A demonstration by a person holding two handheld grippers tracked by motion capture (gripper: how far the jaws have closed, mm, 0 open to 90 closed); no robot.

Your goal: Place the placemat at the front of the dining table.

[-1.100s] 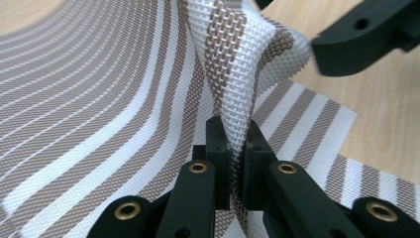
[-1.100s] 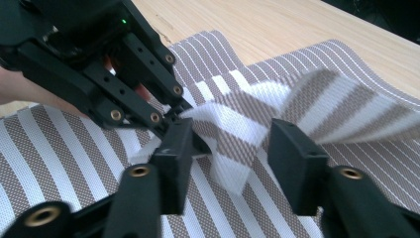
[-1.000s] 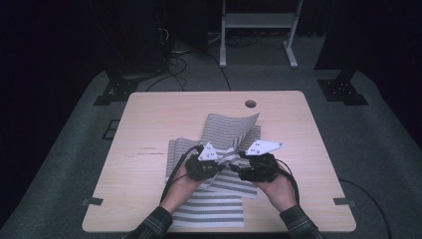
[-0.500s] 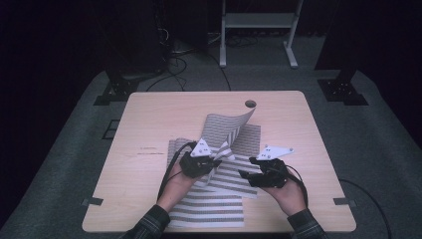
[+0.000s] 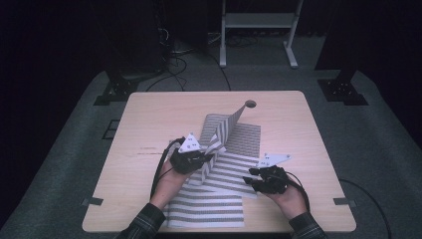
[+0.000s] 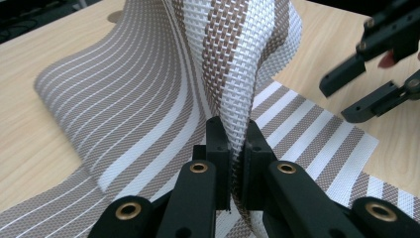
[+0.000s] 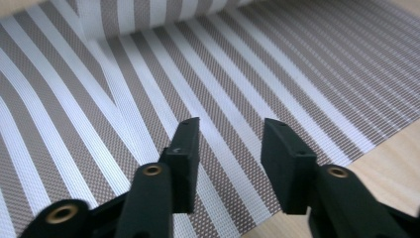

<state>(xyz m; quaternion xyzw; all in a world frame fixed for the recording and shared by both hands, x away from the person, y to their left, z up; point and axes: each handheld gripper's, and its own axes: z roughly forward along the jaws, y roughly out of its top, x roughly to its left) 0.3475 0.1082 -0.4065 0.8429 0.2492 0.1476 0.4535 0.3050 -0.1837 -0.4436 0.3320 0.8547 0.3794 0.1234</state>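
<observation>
So the striped woven placemat [image 5: 234,164] sits lower centre of the high view, its near end almost at the table's [image 5: 149,119] front edge, with loads of bare wood to the left, right and behind it. The right gripper [image 5: 254,181] hovers lower right of centre over the mat's right edge, where mat meets wood. Its jaws have just been closing but stand apart with nothing between them, and in the right gripper view the stripes lie flat underneath. The left gripper [image 5: 209,158], a bit left of centre, is clamped tight on a fold of the mat [image 6: 233,99], pulling one corner up into a peak that points toward the round cable hole [image 5: 250,104] near the far edge. No readable writing or labels anywhere.
</observation>
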